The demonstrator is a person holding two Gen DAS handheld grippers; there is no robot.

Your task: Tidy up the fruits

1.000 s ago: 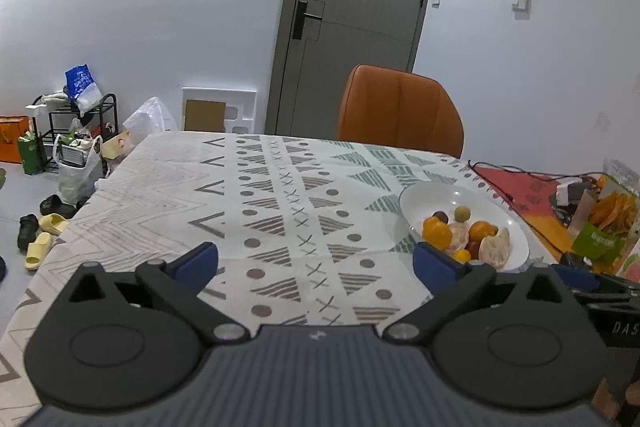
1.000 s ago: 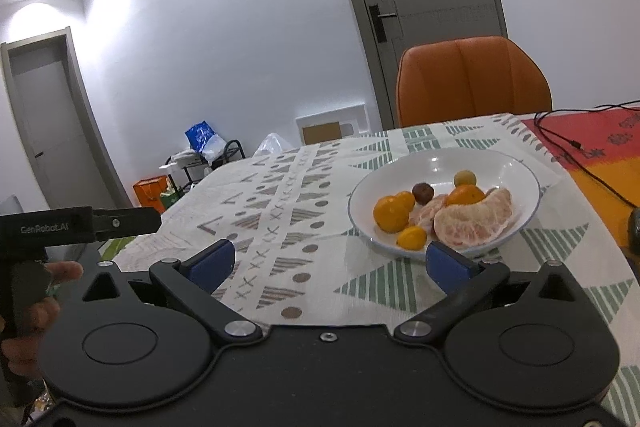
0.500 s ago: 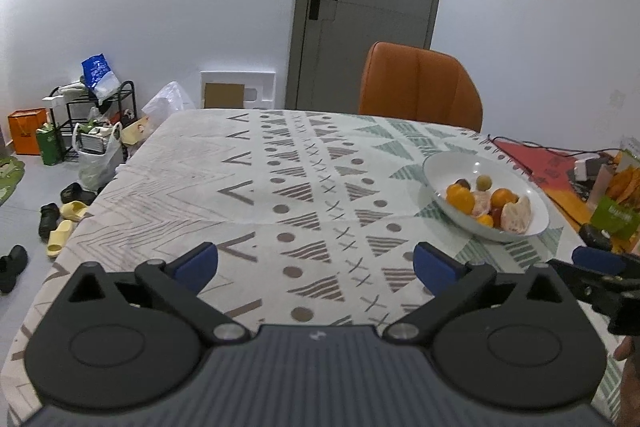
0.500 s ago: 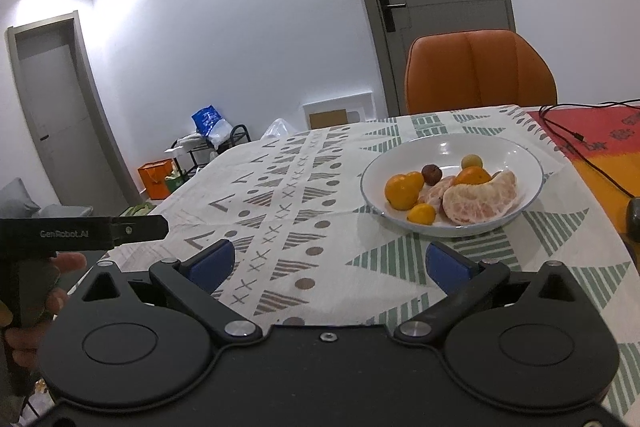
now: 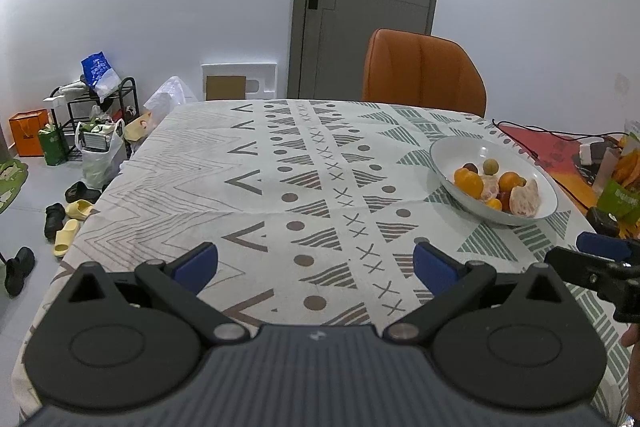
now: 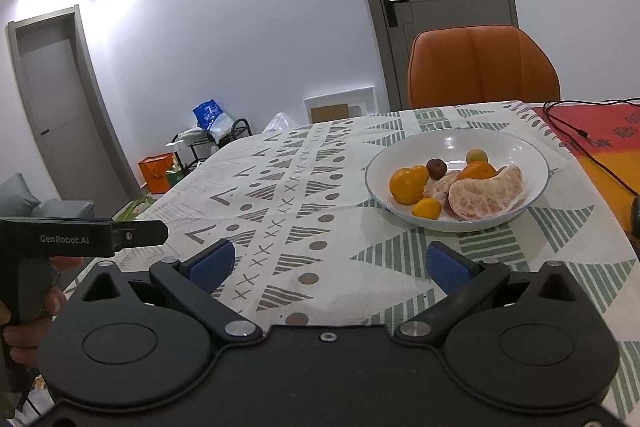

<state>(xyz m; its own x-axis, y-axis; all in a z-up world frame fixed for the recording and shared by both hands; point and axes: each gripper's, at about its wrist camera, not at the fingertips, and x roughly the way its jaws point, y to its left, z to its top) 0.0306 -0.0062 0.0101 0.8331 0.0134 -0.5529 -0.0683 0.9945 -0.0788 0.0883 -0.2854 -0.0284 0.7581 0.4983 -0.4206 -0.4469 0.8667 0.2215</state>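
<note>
The peeled citrus segments point(image 6: 486, 193) look soft and easily bruised, the small oranges point(image 6: 406, 183) firmer to pinch across the middle, all in the white bowl point(image 6: 516, 147) near the table's point(image 6: 280, 211) right edge, both the left tool point(image 5: 316, 267) and right tool point(image 6: 328, 263) wide and empty.

Black claws point(image 6: 326, 261) with blue pads point(image 6: 212, 263), silver pivot screws, white "GenRobot.AI" lettering.
</note>
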